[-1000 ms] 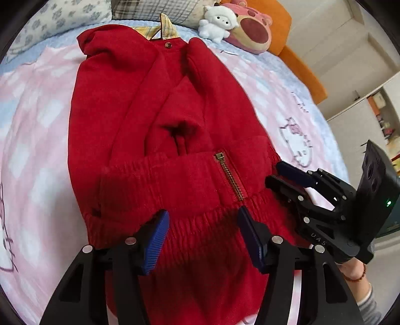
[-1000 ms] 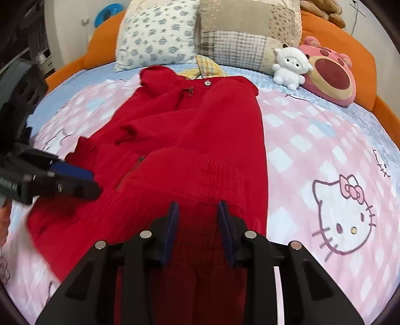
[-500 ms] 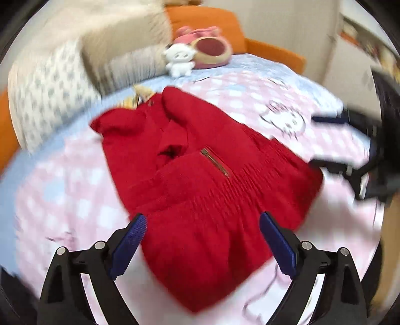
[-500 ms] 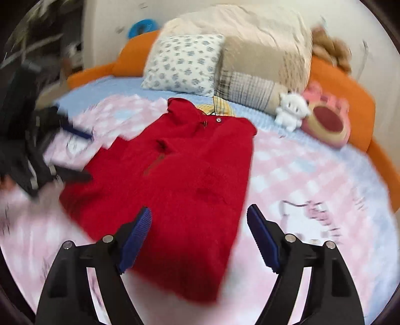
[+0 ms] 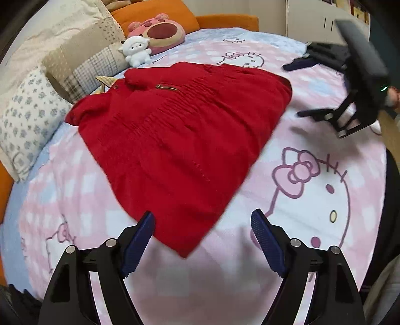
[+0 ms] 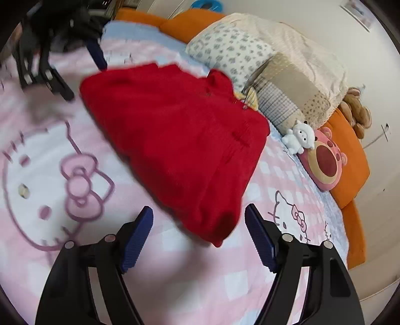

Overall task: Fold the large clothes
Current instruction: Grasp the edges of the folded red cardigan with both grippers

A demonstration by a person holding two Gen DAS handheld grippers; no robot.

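A red knitted garment (image 5: 180,135) lies folded flat on the pink Hello Kitty bed cover (image 5: 312,200); it also shows in the right wrist view (image 6: 180,140). My left gripper (image 5: 202,240) is open and empty, hovering just short of the garment's near corner. My right gripper (image 6: 197,237) is open and empty, above the garment's other near corner. The right gripper also shows in the left wrist view (image 5: 300,90) at the right, and the left gripper in the right wrist view (image 6: 82,75) at the upper left.
Pillows (image 5: 30,115), a white plush lamb (image 5: 136,51) and a pink bear cushion (image 5: 157,31) line the bed's head, by an orange headboard (image 6: 350,155). White cabinets (image 5: 320,20) stand beyond the bed.
Both grippers opened wide, let go of the garment and pulled back from it. The garment now lies flat, its lower part folded over.
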